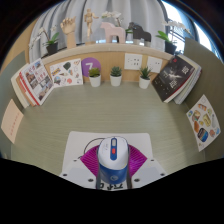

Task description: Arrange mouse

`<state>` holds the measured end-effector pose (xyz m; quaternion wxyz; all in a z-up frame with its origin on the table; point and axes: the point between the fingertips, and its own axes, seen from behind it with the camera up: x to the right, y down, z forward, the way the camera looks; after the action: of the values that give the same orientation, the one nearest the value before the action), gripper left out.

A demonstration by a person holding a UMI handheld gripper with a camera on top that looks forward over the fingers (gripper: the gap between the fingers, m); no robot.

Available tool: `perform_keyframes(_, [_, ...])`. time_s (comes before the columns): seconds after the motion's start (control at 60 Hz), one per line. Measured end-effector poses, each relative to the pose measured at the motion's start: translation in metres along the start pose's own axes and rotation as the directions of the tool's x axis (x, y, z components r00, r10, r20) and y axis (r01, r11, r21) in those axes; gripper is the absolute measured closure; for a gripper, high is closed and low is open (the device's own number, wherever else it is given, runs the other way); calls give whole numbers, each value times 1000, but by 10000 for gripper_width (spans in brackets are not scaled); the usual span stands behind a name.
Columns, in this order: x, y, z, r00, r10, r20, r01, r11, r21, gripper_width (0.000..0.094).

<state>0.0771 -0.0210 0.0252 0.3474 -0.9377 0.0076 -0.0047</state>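
A white and blue mouse (113, 158) with a red wheel sits between my gripper's two fingers (113, 163), its nose pointing away from me. Both magenta pads (92, 160) press against its sides, so the gripper is shut on it. The mouse is held over the pale green table top (110, 115). Its rear end is hidden by the gripper body.
Several small potted plants (116, 74) stand along a low wooden shelf (110, 50) at the far side, with figurines on top. Books and magazines (36, 82) lean at the left, more (175, 76) at the right, and a booklet (204, 120) lies near the right.
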Motion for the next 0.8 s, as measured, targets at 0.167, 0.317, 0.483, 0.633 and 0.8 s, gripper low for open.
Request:
perform_keyframes(0.167, [-14,32,21,999,-21,37,23,998,-55,570])
perform_keyframes(0.317, [-16,31,21,999,23,24,-22,1000,-10,468])
perform_keyframes(0.483, [-28,32,21,999,3,51,-3,1000,-7,200])
perform_keyframes(0.633, [-27,23,-2,999,-45,15,45,999,-9,107])
perform_keyframes(0.8, [-32,-12,-79,1000,-20,7,19,996,86,104])
